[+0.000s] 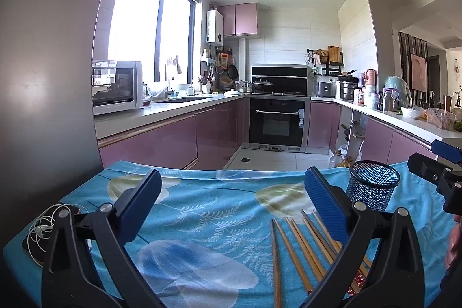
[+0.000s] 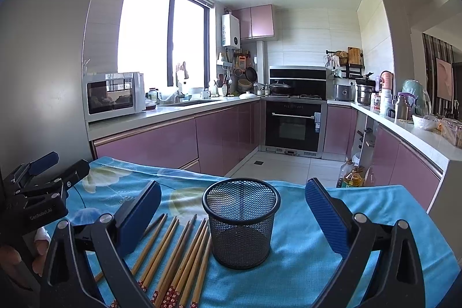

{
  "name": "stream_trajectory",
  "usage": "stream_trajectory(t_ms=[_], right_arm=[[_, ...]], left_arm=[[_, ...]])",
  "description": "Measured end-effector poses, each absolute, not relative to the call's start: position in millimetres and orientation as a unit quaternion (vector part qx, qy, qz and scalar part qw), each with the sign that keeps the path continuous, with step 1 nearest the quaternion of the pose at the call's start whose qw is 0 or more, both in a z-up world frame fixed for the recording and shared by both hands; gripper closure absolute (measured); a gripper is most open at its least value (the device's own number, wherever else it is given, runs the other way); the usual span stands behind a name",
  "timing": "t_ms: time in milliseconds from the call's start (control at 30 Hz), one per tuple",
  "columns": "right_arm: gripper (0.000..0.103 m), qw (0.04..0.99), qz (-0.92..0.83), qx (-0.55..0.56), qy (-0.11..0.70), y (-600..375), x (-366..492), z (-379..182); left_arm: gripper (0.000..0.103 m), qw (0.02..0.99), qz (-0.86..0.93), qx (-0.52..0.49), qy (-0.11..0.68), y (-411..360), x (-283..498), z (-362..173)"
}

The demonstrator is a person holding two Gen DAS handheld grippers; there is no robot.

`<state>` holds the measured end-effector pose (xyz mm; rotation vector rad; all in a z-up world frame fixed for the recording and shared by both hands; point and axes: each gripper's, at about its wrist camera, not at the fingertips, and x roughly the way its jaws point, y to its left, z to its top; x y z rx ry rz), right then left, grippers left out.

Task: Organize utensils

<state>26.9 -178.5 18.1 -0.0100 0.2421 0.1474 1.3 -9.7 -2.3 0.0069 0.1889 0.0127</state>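
Left gripper (image 1: 231, 207): jaws spread wide, nothing between the blue pads; it hangs over the left and middle of the cloth. From the right wrist view it shows at the far left edge (image 2: 55, 169), with fingers (image 2: 40, 250) of the person's hand on it.
Right gripper (image 2: 233, 215): jaws wide apart, holding nothing; the cup sits in the gap between them without touching either pad. In the left wrist view only its tip shows at the right edge (image 1: 433, 160).
Chopsticks (image 2: 179, 256): a loose row of wooden sticks lying flat on the cloth, just left of the cup, the nearest ones close against its base.
Chopsticks, axis: long axes run from the near edge of the table away toward the kitchen, roughly side by side and fanned slightly. Thin tips point away toward the kitchen; thick ends with a red flower pattern lie nearest the camera.
Chopsticks, left wrist view (image 1: 300, 253): they lie under and beside the left gripper's right pad, slanting up to the left.
Cup (image 2: 241, 224): black wire mesh, upright, mouth open upward, empty; it stands on the right part of the cloth. Also seen in the left wrist view (image 1: 372, 186).
Cloth (image 2: 303, 259): blue with pale flower and leaf print, covering the table.
Cord (image 1: 43, 224): a thin white coil at the cloth's left edge, well apart from the chopsticks.
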Motion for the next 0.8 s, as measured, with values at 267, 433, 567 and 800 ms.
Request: stream_trajectory(t_ms=[267,433,567,800], right_arm=[[0.006,0.99,0.072,-0.004,0.12,-176.3,26.3,17.3],[0.006,0.99,0.072,-0.003,0.119,-176.8,26.3,17.3],[0.006,0.99,0.072,-0.001,0.12,-177.3,27.0,17.3],[0.006,0.99,0.071,-0.001,0.121,-176.6,26.4,16.6]], left_arm=[[0.005,0.995,0.004,0.002,0.096,-8.7,2.3,-4.1],[0.005,0.995,0.003,0.002,0.095,-9.4,1.9,-4.4],[0.005,0.995,0.001,0.001,0.097,-9.1,3.5,-5.5],[0.005,0.995,0.0,0.0,0.098,-9.4,4.8,-5.7]])
